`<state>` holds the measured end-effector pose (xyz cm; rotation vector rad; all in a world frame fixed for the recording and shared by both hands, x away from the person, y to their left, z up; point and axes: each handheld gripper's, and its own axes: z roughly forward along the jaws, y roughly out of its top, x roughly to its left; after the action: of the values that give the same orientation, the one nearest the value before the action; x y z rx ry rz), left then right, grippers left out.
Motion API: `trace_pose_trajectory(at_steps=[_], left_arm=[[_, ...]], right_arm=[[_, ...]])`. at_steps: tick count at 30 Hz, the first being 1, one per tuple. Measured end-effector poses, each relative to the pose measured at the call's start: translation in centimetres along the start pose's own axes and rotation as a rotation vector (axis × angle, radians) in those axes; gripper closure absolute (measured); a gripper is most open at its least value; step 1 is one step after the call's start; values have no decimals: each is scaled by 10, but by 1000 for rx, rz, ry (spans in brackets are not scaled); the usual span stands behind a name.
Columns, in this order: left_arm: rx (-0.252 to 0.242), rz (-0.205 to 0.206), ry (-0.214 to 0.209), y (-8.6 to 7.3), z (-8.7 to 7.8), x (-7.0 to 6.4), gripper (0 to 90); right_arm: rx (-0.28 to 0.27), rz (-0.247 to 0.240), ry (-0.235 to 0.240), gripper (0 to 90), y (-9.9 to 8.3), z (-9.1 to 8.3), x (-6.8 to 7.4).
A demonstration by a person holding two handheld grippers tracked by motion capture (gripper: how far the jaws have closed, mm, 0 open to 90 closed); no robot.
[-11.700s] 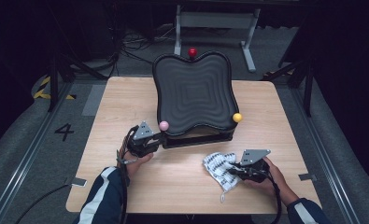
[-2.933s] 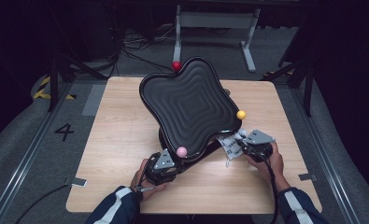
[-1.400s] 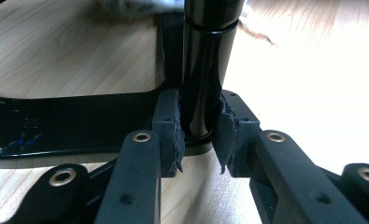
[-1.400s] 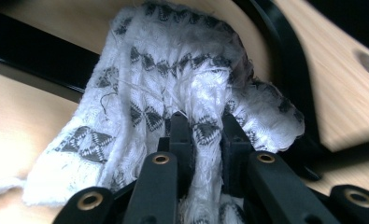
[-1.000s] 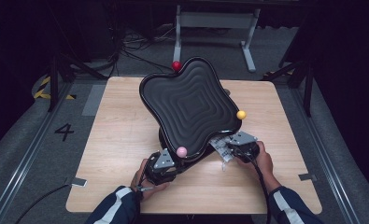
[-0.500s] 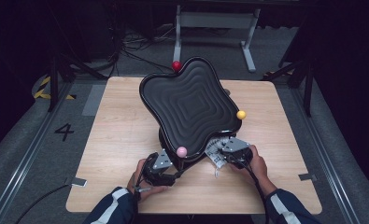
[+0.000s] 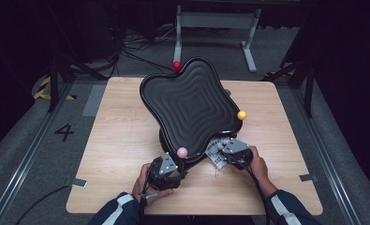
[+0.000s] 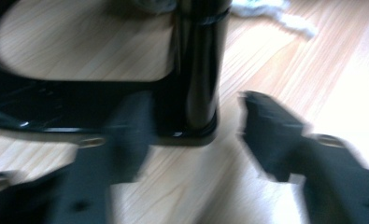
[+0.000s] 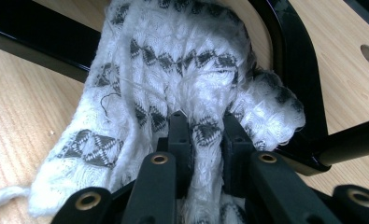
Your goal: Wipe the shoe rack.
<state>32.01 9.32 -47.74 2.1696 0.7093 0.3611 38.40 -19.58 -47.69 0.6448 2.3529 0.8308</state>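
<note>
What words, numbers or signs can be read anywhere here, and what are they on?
"4": a dark numeral on the grey floor left of the wooden table.
No readable writing appears on the black wavy tray, the patterned white cloth or either gripper; the cloth carries only a grey diamond pattern.
The yellow and black stripes on the floor are a marking, not text.
</note>
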Motion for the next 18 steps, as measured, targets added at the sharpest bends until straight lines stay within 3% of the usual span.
trace_pose_trajectory(at_steps=[4,8,13,18], left_arm=[[-5,22,7,1,2,-4,579],[-16,-5,0,1,2,0,683],[-21,2,-4,2,4,1,708],[-29,-14,-12,2,5,2,727]], right_arm=[[-7,-1,0,778,0,0,1],[-28,23,37,779,4,0,6],[-61,-29,86,781,21,2,25],[-101,-38,148,785,37,4,41]])
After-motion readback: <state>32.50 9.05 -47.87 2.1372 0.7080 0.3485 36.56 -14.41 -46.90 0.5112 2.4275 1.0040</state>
